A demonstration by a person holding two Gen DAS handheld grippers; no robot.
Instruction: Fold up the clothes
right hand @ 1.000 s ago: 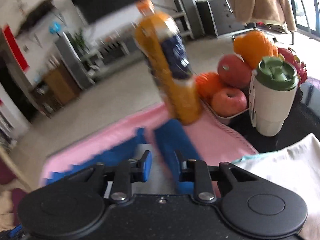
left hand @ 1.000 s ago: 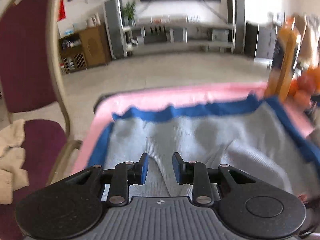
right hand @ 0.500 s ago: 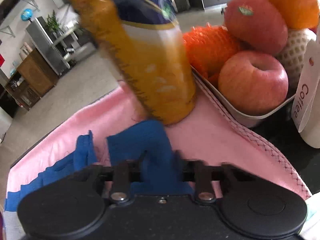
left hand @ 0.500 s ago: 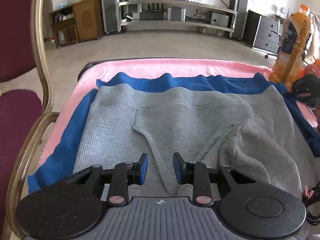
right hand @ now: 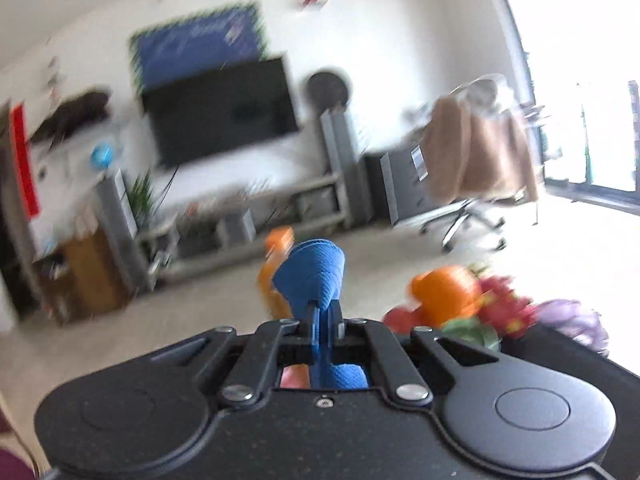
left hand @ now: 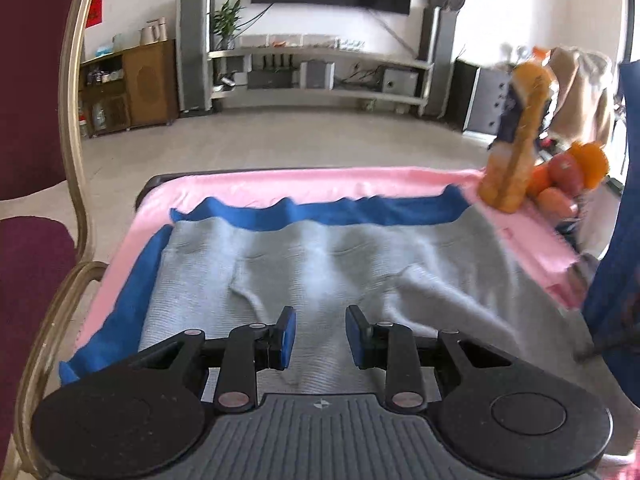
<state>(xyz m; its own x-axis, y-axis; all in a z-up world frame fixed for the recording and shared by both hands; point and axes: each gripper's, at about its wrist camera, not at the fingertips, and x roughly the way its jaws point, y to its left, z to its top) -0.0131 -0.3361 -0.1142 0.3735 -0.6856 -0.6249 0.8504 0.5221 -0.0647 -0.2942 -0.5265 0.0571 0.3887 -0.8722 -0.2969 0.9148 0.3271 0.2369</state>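
two hand-held grippers: the right hand-held gripper (right hand: 325,312), clamped on the blue sleeve (right hand: 314,274), should carry it across the grey sweater (left hand: 320,264) while the left hand-held gripper (left hand: 320,338), jaws apart and empty, pins the fabric.

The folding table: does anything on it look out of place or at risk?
Yes. The orange juice bottle stands on the pink cloth right at the blue garment's far right corner. The right gripper is shut on that blue fabric and lifts it, so the bottle might tip. The gray sweater lies rumpled.
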